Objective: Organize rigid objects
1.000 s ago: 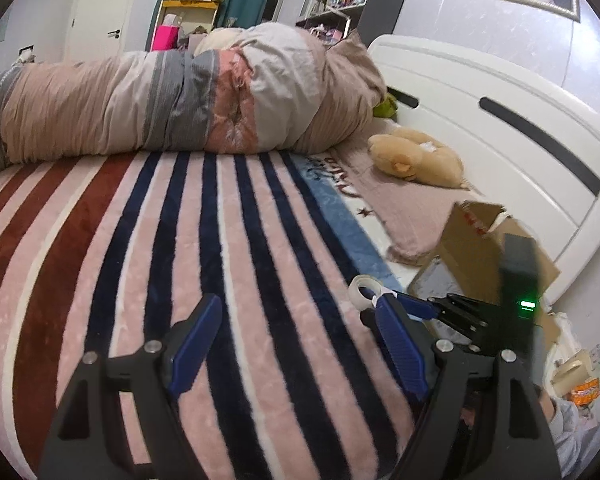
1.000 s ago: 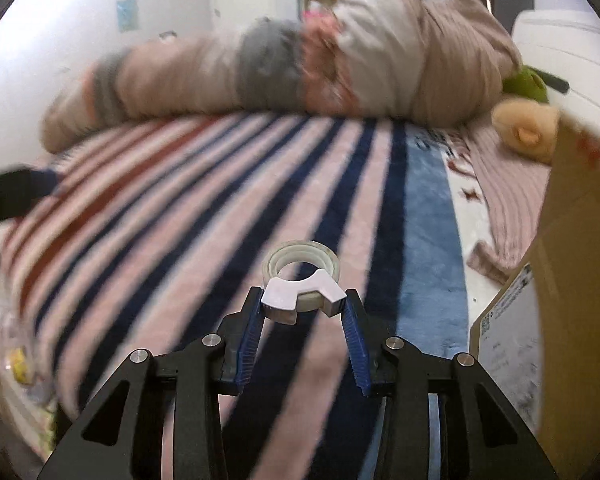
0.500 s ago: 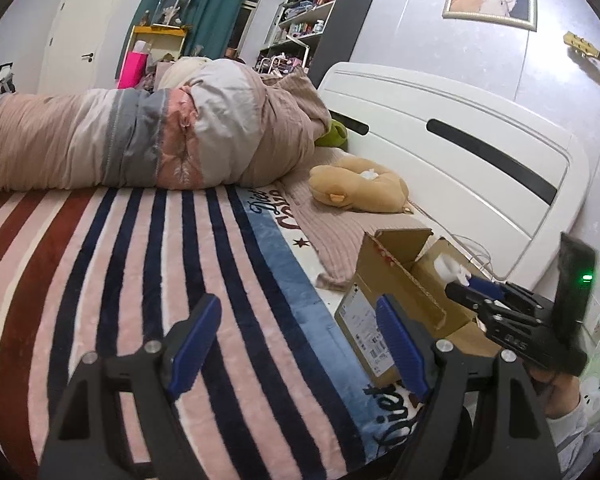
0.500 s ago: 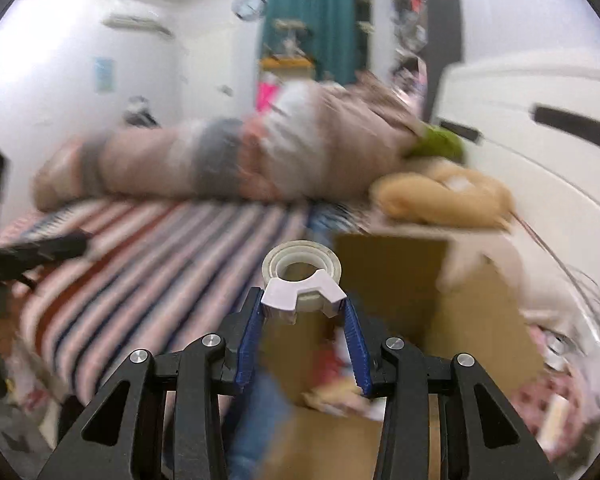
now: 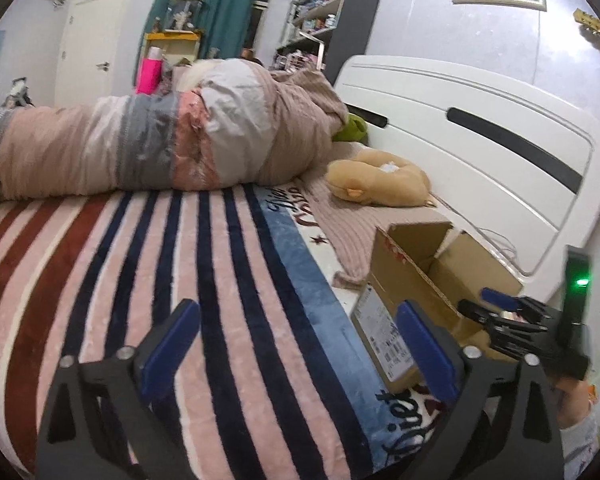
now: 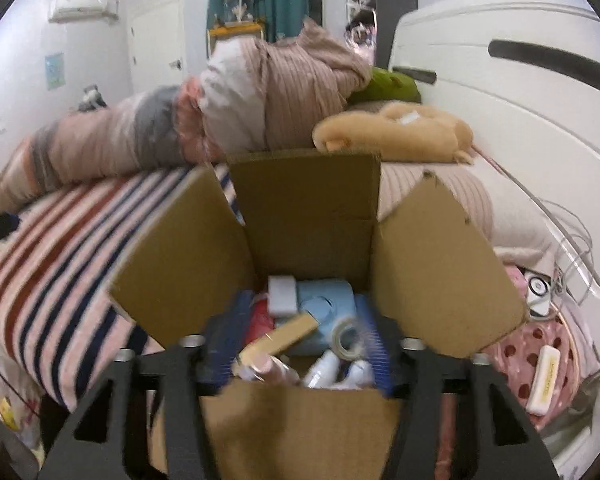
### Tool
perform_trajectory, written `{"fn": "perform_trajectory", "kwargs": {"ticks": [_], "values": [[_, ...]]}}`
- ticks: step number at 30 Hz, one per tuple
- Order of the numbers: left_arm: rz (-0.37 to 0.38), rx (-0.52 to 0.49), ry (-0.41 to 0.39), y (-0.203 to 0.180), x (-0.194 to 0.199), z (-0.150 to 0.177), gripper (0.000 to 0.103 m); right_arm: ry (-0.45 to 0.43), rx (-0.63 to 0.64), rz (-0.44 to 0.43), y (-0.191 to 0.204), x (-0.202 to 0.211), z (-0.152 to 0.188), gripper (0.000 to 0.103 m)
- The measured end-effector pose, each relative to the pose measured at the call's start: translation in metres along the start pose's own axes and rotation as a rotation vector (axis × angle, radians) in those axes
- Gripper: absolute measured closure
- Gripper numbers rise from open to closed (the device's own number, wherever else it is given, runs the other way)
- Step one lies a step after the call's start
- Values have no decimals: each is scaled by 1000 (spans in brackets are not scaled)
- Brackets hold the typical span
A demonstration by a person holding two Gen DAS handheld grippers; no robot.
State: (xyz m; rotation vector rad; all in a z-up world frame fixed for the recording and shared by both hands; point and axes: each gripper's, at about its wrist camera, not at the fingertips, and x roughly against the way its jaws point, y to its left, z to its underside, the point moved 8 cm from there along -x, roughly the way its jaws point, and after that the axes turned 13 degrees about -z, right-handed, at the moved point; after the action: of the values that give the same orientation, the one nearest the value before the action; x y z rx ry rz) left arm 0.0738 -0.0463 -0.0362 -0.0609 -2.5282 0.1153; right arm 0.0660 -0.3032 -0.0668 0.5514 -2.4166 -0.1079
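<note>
While the right gripper [image 6: 300,340] opens, the tape roll [image 6: 346,338] lies inside the box [image 6: 304,216].

Ahead of your left gripper [image 5: 296,344] the striped blanket [image 5: 148,264] lay bare, open to the rolled duvet [image 5: 148,140] that walled off the upper left of the frame. At lower right the cardboard box [image 5: 412,280] blocked the way. In the right wrist view its raised flaps [image 6: 440,264] fenced a narrow opening, and the bottom looked crowded, though blur hid much: a tape roll [image 6: 346,338], bottles [image 6: 328,364], a blue item [image 6: 324,304].
</note>
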Motion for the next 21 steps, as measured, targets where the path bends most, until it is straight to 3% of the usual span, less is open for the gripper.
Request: {"fn": "perform_trajectory", "kwargs": {"ticks": [3,5,8,21], "values": [[-80,-7,-11,3,2,-3,1,-57,44,-67,16,12,-14,31],[-144,-20,-15,4,4,-6,1,-105,82,-114,28,21,-24,18],[-189,-26,-27,6,7,-9,1,-170,131,-191,45,34,-35,9],[-231,-28,-34,-3,7,-12,1,-209,130,-276,56,38,-38,7]]}}
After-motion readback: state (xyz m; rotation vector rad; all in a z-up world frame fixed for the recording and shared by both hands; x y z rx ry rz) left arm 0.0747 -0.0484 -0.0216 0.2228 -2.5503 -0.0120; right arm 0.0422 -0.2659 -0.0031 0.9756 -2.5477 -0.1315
